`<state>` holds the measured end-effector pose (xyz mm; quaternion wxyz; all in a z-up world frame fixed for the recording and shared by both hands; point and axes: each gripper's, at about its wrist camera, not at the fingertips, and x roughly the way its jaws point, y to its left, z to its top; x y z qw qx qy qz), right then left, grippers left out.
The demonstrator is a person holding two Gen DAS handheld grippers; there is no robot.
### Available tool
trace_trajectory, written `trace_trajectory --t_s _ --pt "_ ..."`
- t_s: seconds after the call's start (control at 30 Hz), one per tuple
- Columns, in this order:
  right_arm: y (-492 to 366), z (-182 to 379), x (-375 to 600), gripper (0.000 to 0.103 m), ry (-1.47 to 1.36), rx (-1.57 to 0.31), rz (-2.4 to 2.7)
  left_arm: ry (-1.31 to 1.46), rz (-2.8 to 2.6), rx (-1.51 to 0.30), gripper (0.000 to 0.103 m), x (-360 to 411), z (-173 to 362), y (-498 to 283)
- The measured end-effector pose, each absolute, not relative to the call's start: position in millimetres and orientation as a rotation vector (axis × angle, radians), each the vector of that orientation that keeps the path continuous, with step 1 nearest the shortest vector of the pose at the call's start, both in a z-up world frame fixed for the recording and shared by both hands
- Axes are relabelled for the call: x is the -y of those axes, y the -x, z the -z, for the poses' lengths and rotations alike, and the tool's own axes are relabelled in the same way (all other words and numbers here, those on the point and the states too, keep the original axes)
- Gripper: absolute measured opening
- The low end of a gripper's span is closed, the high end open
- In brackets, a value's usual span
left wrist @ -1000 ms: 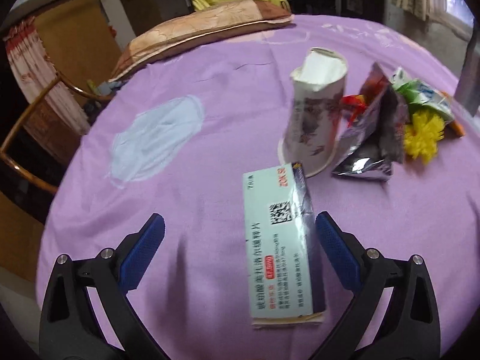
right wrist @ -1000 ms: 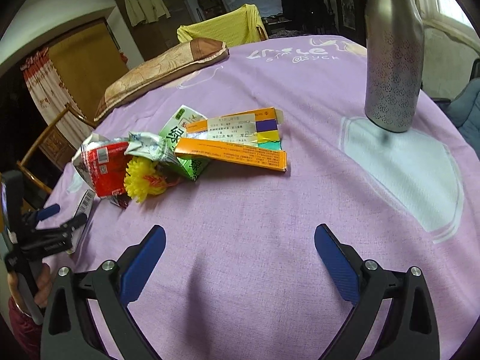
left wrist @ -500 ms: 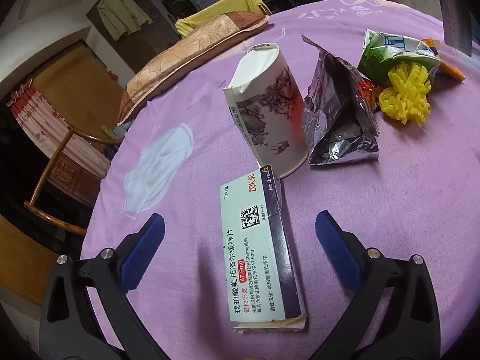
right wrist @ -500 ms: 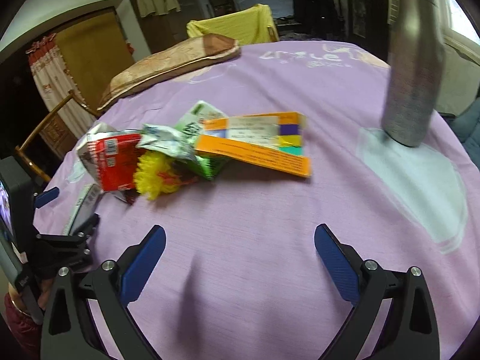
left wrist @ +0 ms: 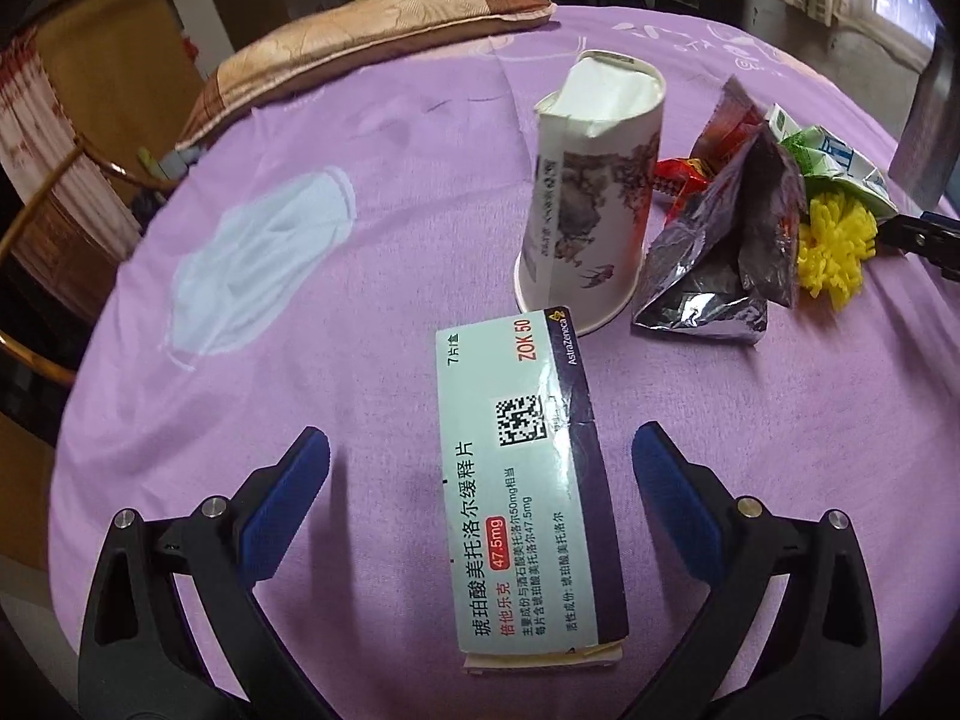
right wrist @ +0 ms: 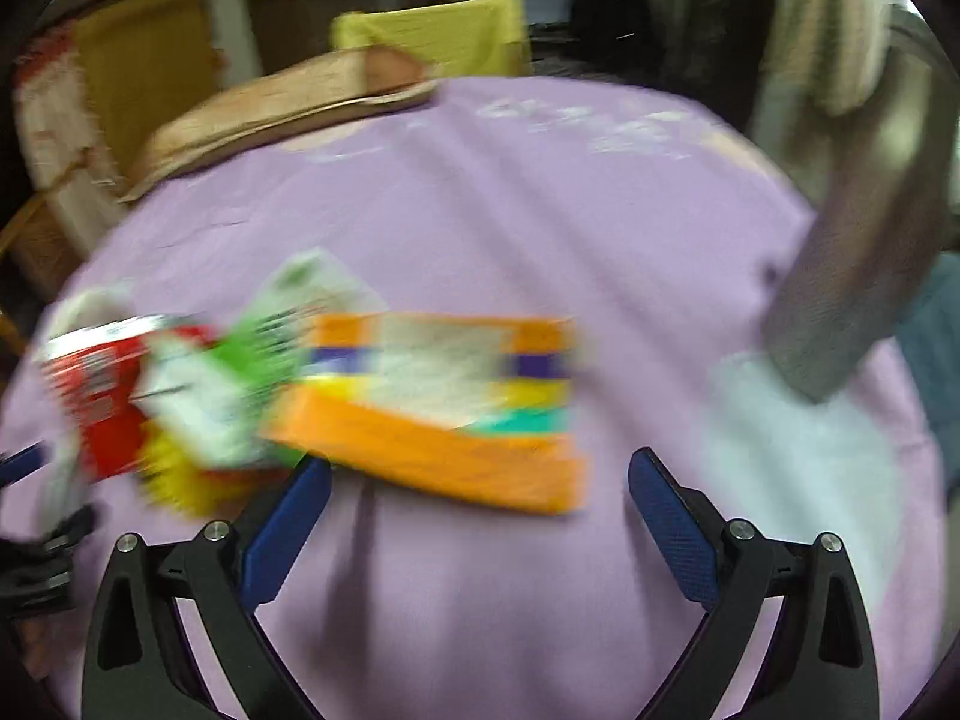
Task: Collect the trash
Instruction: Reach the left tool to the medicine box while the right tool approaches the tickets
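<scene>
Left tool [left wrist: 480, 462] spread wide, medicine box [left wrist: 522, 480] lying flat between its fingers, lower centre. Right tool [right wrist: 480, 480] also spread, holding nothing; blurred orange box [right wrist: 444, 414] mid-frame above it.

The right wrist view is blurred: the orange box [right wrist: 432, 420] and wrappers [right wrist: 198, 396] show no readable print.

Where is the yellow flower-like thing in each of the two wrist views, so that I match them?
Left wrist: yellow flower lies at the right edge, beside the silver foil bag.
Right wrist: yellow flower is blurred, low on the left, under the green-white pack.
Shared landmark: the brown pillow at the table's far edge.
</scene>
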<state>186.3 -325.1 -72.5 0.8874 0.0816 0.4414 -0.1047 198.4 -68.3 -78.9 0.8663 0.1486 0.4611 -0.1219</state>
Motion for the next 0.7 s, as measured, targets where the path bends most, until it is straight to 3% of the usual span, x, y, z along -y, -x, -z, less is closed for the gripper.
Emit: trace_trajectory --t_s 0.23,0.7 --pt "-155.9 59.9 344.8 0.097 -0.217 -0.839 0.228 -0.211 0.297 -1.027 0.098 57.8 82.4 -208.6" --pt "-223.1 54.0 309.8 0.097 -0.158 -0.874 0.213 -0.208 0.296 -1.027 0.098 58.5 82.3 -208.1"
